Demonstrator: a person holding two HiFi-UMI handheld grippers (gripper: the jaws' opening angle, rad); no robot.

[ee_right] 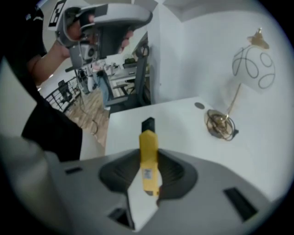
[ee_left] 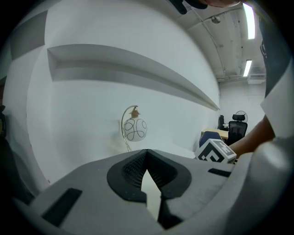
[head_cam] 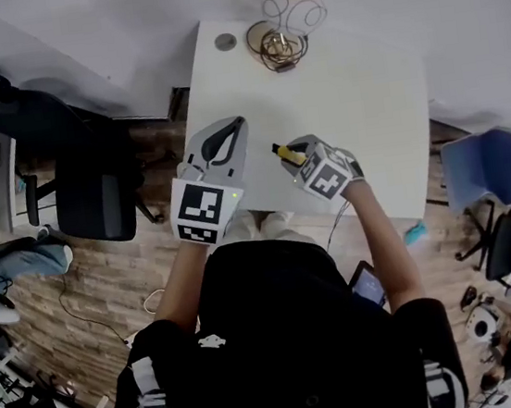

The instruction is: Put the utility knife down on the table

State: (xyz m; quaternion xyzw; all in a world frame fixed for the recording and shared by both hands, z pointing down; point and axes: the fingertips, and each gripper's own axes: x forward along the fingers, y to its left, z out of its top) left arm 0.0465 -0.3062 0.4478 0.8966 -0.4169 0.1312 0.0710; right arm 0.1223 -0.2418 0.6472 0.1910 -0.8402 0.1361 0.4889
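1. Yellow utility knife (ee_right: 148, 160) with a black tip sits clamped between the dark pads of the right gripper (ee_right: 148, 146). The jaws are closed narrow on its body, and the black end sticks out past the fingertips.
2. In the head view the knife (head_cam: 287, 153) is over the near part of the white table (head_cam: 364, 109), held in the right gripper (head_cam: 297, 154) and not lying on the surface. Cannot tell if the tip touches the tabletop.
3. The right gripper view shows the knife pointing down toward the table (ee_right: 174, 121), close to the table's near-left corner.
4. Left gripper (ee_left: 146, 153): jaws are together at the tips with nothing between them, only a thin wedge of light lower down between the pads.
5. In the head view the left gripper (head_cam: 228, 137) hovers at the table's near-left edge, just beside the right gripper and apart from it.
6. A lamp (head_cam: 285, 19) with a gold wire base and a white globe stands at the far side of the table, well apart from both grippers. It also shows in the right gripper view (ee_right: 248, 73) and the left gripper view (ee_left: 134, 128).
7. A black office chair (head_cam: 82, 165) stands left of the table on a wood floor (head_cam: 107, 283), and a blue chair (head_cam: 485, 163) stands to the right.
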